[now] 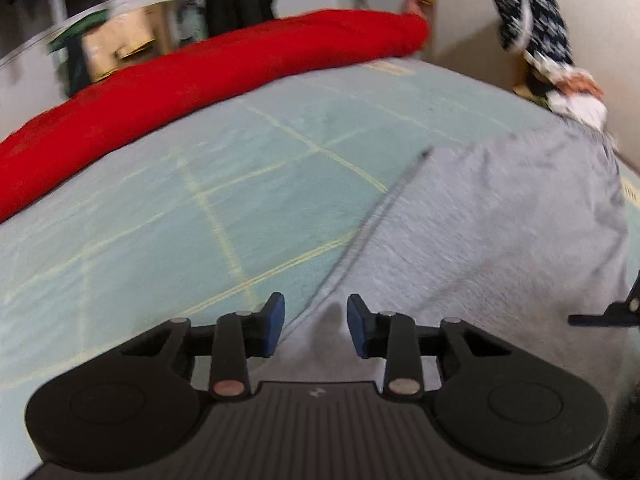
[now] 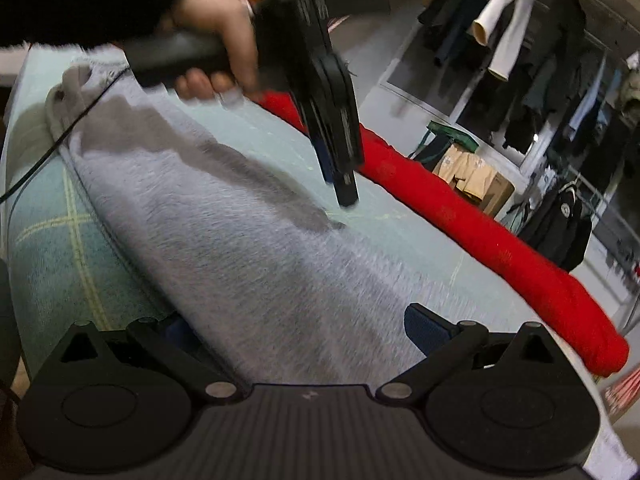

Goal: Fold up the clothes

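Note:
A grey sweatshirt (image 1: 500, 220) lies flat on the pale green checked bed cover (image 1: 180, 200). Its zipped or corded edge (image 1: 384, 208) runs toward my left gripper (image 1: 316, 326), which is open and empty just above the garment's near edge. In the right wrist view the grey sweatshirt (image 2: 240, 248) stretches away from my right gripper (image 2: 296, 332), which is open wide with the cloth lying between its blue pads (image 2: 424, 332). The left gripper (image 2: 340, 176), held in a hand, hovers above the garment's far edge.
A rolled red blanket (image 1: 220, 76) lies along the far side of the bed and shows in the right wrist view (image 2: 500, 248). A patterned dark cloth pile (image 1: 536, 36) sits by the wall. A cardboard box (image 2: 476, 180) and hanging clothes (image 2: 508, 20) stand beyond the bed.

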Motion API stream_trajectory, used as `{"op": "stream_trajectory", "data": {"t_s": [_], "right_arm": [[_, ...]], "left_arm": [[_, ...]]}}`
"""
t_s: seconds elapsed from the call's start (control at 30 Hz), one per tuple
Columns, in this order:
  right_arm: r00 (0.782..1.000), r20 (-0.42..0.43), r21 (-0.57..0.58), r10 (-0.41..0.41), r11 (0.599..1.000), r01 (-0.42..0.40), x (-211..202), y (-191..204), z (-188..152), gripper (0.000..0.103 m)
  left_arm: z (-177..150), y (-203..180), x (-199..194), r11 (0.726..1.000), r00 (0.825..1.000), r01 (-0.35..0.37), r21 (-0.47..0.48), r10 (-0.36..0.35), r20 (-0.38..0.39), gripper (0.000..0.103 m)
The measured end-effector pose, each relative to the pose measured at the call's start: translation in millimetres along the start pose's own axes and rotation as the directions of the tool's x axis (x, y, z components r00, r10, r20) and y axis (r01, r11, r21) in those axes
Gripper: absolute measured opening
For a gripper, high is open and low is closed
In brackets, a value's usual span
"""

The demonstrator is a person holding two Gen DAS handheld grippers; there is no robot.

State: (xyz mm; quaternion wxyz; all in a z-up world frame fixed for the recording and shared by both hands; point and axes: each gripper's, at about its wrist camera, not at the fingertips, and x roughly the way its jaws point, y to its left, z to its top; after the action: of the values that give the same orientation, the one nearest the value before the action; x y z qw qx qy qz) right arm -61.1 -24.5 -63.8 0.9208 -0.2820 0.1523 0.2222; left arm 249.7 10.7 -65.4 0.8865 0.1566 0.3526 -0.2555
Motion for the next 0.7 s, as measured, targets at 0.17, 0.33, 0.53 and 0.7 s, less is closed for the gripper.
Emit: {"op": "stream_trajectory", "data": {"t_s": [0.17,0.33,0.53,0.7], "right_arm": [[1.0,0.007,0.05,0.023,0.999,-0.023,-0.1,-5.9,-2.3,0.103],[0.999,0.013,0.099,0.04,0.994,-0.041,1.5,-8.5,-5.1,0.103],[0.998,0.021,0.133,0.051,0.99,-0.053,-0.1,-9.3,-8.8,0.103],[0.998,0.023,0.144,0.058,0.988,-0.06,-1.9,-9.7,-9.8,0.103]], "left_arm": [[-2.1,-13.6,19.8,0.996,0.999,0.039,0.083,-0.038,-0.008,0.026],[0.0,-10.7,21.5,0.991,0.999,0.039,0.13,-0.04,0.004,0.025],[-1.9,-18.7,23.5,0.973,1.0,0.031,0.227,-0.03,-0.008,0.023],[-0.1,-9.4,25.8,0.982,0.997,0.072,0.173,-0.067,-0.034,0.022]]}}
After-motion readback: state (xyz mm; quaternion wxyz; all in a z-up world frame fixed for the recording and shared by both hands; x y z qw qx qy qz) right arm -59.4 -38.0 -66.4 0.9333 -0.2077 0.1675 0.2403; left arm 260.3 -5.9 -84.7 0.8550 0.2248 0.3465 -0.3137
